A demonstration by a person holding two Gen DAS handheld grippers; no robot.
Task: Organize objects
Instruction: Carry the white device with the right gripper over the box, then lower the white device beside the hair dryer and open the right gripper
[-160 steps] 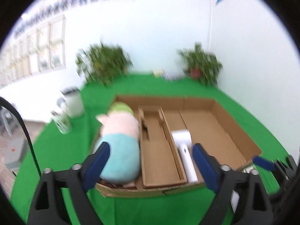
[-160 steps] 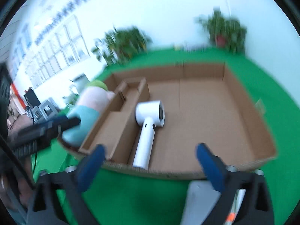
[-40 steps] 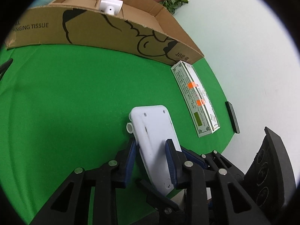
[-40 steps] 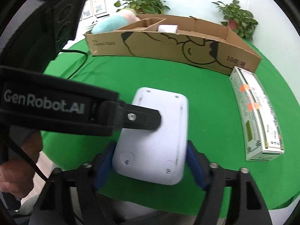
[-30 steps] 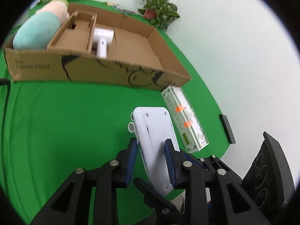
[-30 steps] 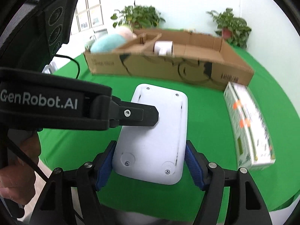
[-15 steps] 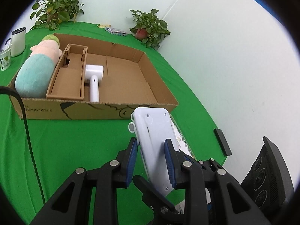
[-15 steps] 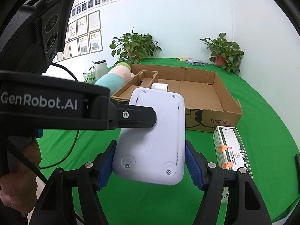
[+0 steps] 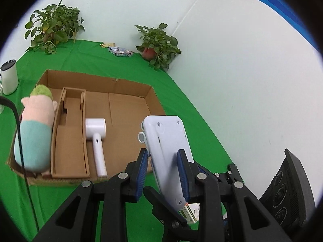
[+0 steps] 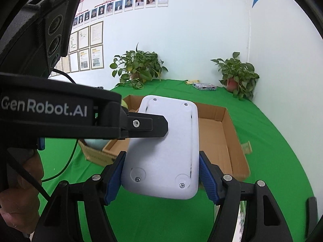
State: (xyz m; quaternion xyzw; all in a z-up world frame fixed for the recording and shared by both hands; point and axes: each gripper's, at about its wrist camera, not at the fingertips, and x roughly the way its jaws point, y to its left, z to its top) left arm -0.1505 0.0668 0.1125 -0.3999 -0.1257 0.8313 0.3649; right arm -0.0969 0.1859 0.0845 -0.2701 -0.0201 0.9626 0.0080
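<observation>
**A:** White plastic first. From the left wrist view, what do the left tongs (image 9: 162, 169) have?

**B:** They are closed on the white device (image 9: 166, 151), pinching its faces partway along. Its long axis runs forward, away from the camera, over the near right corner of the cardboard box (image 9: 97, 80). Inside the box lie a plush toy (image 9: 35, 133) and a hair dryer (image 9: 95, 141) to the left; the right half is bare.

**A:** And the right wrist view?

**B:** The right tongs (image 10: 161, 178) clamp the same device (image 10: 163, 147) across its width at the near end, and a left finger (image 10: 145, 125) presses its face. The box (image 10: 222, 137) lies straight ahead and below on the green tabletop (image 10: 272, 141), so I judge both hands equally near the open right half.
</observation>
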